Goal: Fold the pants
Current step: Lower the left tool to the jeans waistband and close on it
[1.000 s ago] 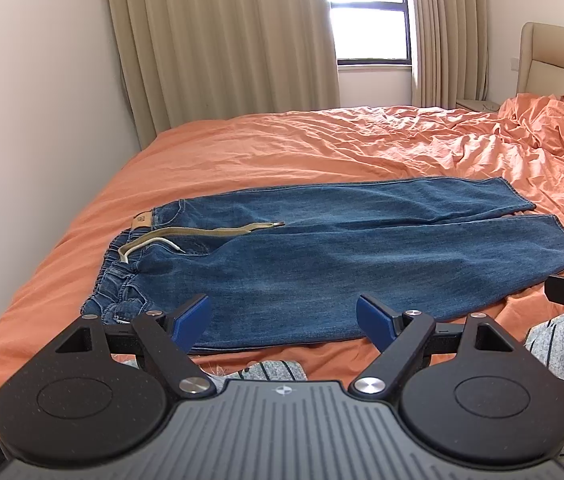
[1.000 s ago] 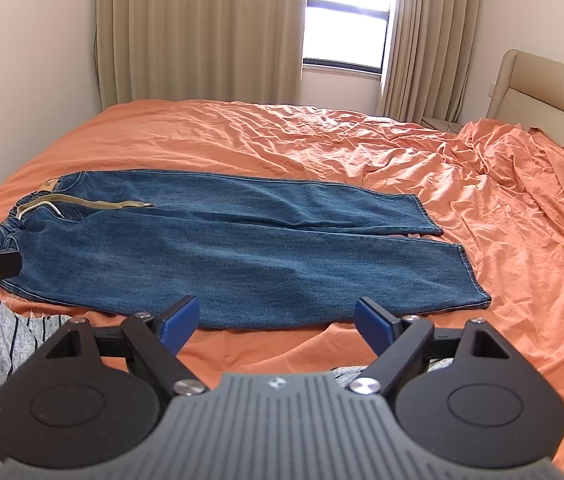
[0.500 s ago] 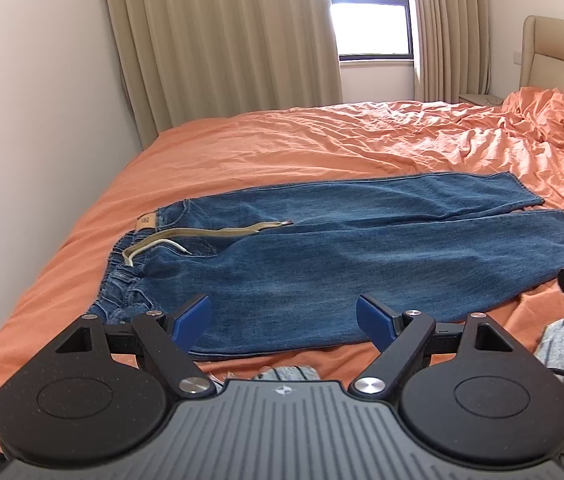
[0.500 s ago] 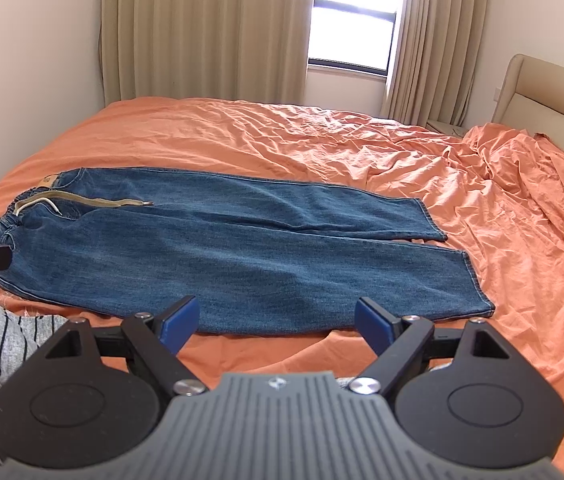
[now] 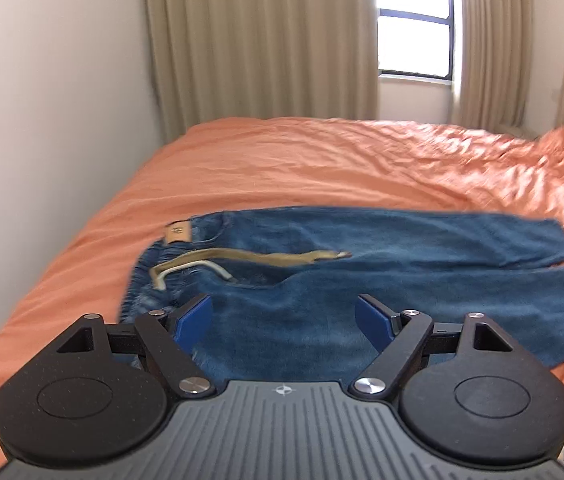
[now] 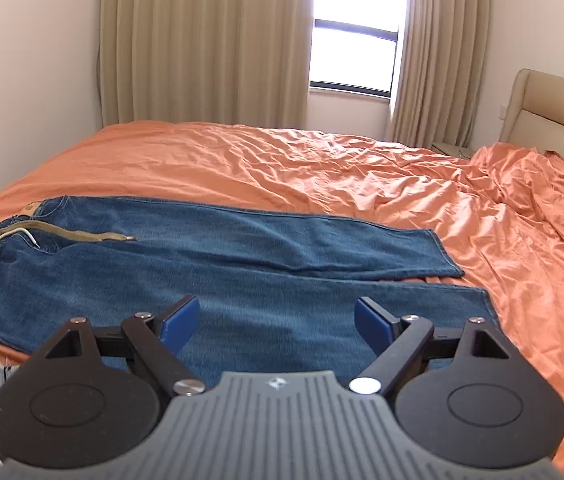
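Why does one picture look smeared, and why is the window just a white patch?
Left wrist view: the jeans and orange bedsheet are smeared, probably by motion, while the left gripper stays sharp. Right wrist view: crisper, though the window is blown out white. Both views bend straight lines, as fisheye lenses do.

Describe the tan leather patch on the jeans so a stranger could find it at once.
Start at the orange bed, where blue jeans lie flat with the legs toward the headboard. Go to the waistband end, nearest the wall. The leather patch sits at the far corner of the waistband: a small tan rectangle, unlike the long olive drawstring beside it.
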A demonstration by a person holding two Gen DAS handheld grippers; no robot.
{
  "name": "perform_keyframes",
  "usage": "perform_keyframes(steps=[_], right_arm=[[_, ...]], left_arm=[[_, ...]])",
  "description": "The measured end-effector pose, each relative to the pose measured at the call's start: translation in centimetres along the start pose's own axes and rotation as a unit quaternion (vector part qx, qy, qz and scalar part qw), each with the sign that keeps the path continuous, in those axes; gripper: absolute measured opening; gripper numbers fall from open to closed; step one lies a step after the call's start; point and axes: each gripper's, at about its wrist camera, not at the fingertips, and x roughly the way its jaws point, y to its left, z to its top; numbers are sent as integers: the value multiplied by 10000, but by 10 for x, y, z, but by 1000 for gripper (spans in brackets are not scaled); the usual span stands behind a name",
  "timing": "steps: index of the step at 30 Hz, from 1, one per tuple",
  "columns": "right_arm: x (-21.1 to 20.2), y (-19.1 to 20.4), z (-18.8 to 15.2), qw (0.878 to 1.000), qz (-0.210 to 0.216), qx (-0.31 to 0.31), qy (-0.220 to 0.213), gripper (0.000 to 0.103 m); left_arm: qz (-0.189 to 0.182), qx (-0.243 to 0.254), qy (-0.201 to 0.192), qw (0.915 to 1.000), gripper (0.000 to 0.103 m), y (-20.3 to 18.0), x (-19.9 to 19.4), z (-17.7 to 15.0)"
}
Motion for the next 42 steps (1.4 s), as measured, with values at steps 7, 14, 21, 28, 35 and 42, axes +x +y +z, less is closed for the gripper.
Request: perform_keyframes(steps=[7,14,21,28,35,42], right_arm=[[85,2,14,9980,142,452,418,81],[164,17,12,9936,15,563,981,81],[208,29,-1,9889,-183,485,1396,81],[223,23,-7,9862,-537,433,1502,81],[216,14,-3,9866,-777,223,1417,81],[196,-9,-2,9855,-960,135,1389,81]], left_arm=[[-318,-408,132,9986,82,89,56,11],[-195,-737,686,9947,86,168,141,4],[-653,-1071,1226,9845,79,220,222,-12],[-2012,-2318,1450,9406,24,253,245,-29],[-943,-1877,990,9727,8,229,184,10],[-67,-1288,1589,9788,8,225,205,-4]])
